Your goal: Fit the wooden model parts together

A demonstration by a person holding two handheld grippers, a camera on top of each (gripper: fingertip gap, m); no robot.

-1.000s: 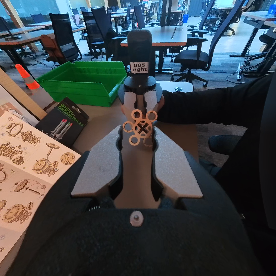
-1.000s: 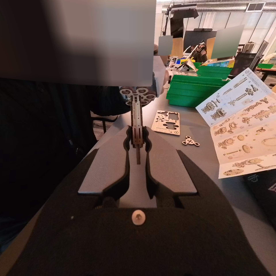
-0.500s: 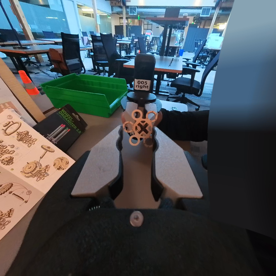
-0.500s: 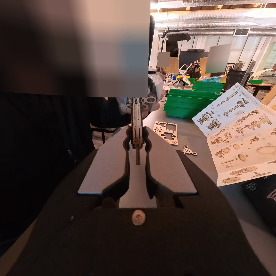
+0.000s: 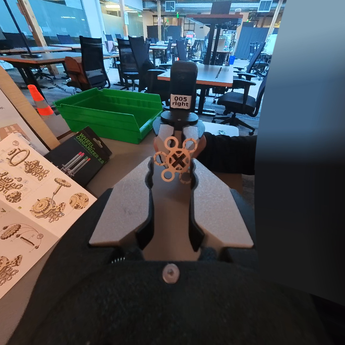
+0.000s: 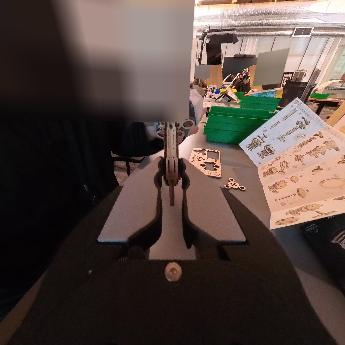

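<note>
My left gripper [image 5: 172, 168] is shut on a flat wooden disc [image 5: 175, 160] with round lobes and a cross-shaped centre, which faces the camera. My right gripper [image 6: 171, 164] is shut on a slim layered wooden shaft [image 6: 170, 149] that points straight ahead. The shaft's far end meets the disc [image 6: 164, 130], partly hidden by a blurred patch. In the left wrist view the right gripper [image 5: 179, 138] faces me just behind the disc. Both parts are held above the grey table [image 6: 242, 162].
On the table lie a punched wooden sheet [image 6: 205, 162], a small three-lobed wooden part [image 6: 234, 184], an open instruction sheet [image 6: 298, 168], green bins [image 6: 233, 127] and a black package [image 5: 80, 158]. A dark sleeve [image 5: 227, 155] is to the right. About 4 centimetres separates my left fingertips from my right.
Both grippers have tilted upward together, so the table and its items sit lower in both views. The grips on disc and shaft are unchanged.
</note>
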